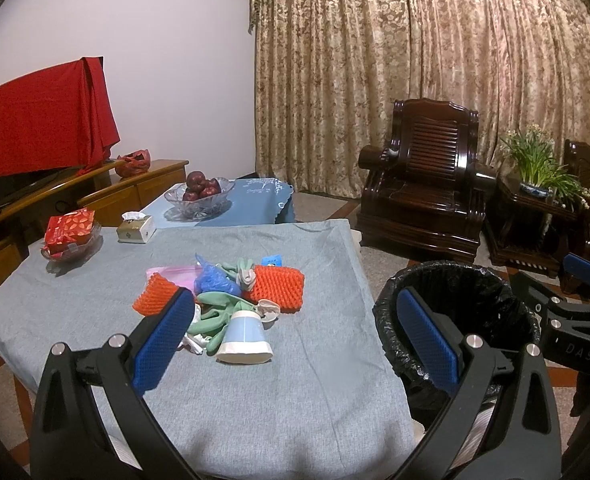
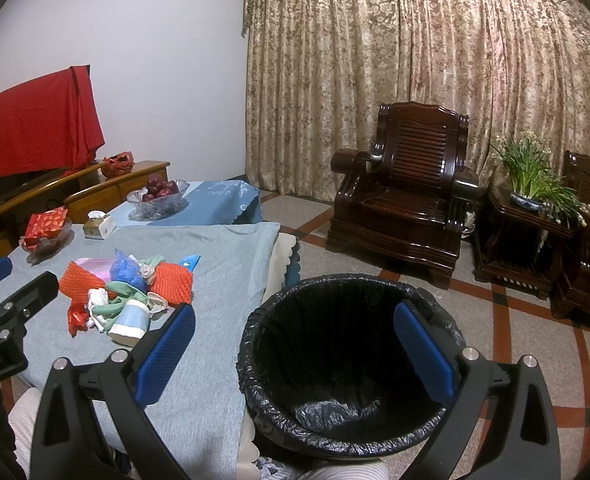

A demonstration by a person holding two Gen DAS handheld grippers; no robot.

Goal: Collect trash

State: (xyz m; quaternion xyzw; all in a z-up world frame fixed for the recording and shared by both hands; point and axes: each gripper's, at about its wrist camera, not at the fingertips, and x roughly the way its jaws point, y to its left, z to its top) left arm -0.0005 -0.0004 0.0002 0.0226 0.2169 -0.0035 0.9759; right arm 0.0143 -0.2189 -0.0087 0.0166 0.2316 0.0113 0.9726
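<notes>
Risk: bin (image 2: 347, 376) sits off the counter (image 1: 295, 380) edge, right of the trash pile, so a loose carry could drop scraps on the floor; tangled green gloves (image 1: 219, 312) may drag neighbours. Counts: one bin, two orange nets (image 1: 281, 286), one cup (image 1: 245, 338), one blue bag (image 1: 215, 280). Left gripper (image 1: 295, 340) and right gripper (image 2: 295, 356) fingers spread wide, holding nothing.

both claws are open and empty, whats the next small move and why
Probably ease the left claw forward and down onto the tipped paper cup. Both claws are open and empty, the cup is the nearest piece of the trash pile, and the lined trash bin stands beside the table under the right claw.
</notes>
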